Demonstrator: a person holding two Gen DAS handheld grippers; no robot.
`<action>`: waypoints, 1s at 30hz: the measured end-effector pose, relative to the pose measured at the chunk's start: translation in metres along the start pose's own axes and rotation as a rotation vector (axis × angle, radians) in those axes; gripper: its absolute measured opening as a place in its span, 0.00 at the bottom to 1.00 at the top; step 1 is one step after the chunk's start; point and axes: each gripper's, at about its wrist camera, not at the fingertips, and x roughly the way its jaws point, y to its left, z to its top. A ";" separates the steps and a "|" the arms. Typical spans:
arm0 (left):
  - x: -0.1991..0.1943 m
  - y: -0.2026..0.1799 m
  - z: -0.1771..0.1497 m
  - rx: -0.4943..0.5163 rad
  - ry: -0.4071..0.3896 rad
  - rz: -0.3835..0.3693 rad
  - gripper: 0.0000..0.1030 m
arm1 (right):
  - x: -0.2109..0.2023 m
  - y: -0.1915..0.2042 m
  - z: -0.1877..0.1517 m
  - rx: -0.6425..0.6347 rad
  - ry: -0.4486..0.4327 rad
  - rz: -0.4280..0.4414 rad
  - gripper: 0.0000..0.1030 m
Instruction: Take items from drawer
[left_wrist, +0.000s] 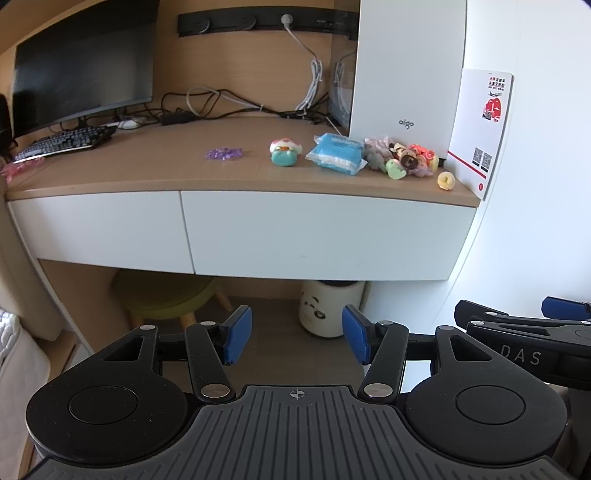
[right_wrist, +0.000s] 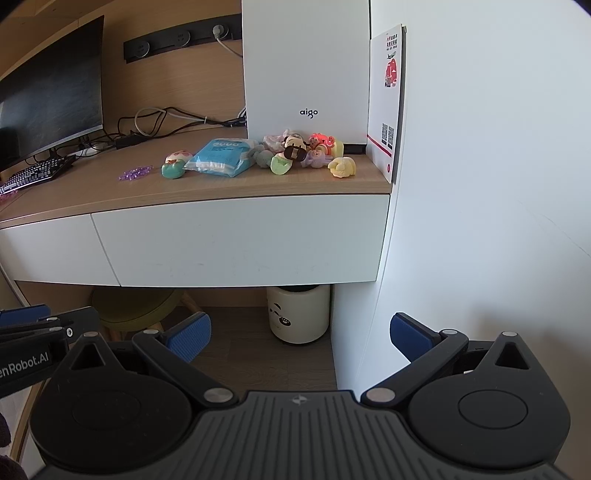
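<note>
A white drawer front (left_wrist: 325, 236) (right_wrist: 240, 247) under the wooden desk is closed, with a second closed drawer (left_wrist: 99, 229) to its left. On the desktop lie a blue tissue pack (left_wrist: 338, 153) (right_wrist: 221, 158), a pile of small plush toys (left_wrist: 402, 157) (right_wrist: 303, 151), a green-and-pink toy (left_wrist: 284, 150) (right_wrist: 176, 164), a yellow toy (left_wrist: 447, 181) (right_wrist: 342, 167) and purple beads (left_wrist: 224, 153) (right_wrist: 136, 172). My left gripper (left_wrist: 297, 338) hangs open and empty below the drawer. My right gripper (right_wrist: 301, 341) is open and empty too, lower right of the drawer.
A white computer case (left_wrist: 406, 66) (right_wrist: 306, 70) and a leaflet (left_wrist: 480, 125) stand at the desk's right end by the wall. Monitor (left_wrist: 81, 62), keyboard (left_wrist: 62, 142) and cables sit at left. Under the desk are a panda bin (left_wrist: 328, 308) (right_wrist: 297, 312) and a green stool (left_wrist: 162, 295).
</note>
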 end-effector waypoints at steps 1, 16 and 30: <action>0.000 0.000 0.000 0.000 0.000 0.000 0.57 | 0.000 0.000 0.000 0.000 0.000 0.000 1.00; -0.001 0.003 -0.004 -0.007 0.005 0.008 0.57 | -0.001 0.002 0.000 0.002 0.000 -0.003 1.00; -0.001 0.003 -0.004 -0.007 0.005 0.009 0.57 | -0.002 0.002 0.000 0.003 -0.001 -0.005 1.00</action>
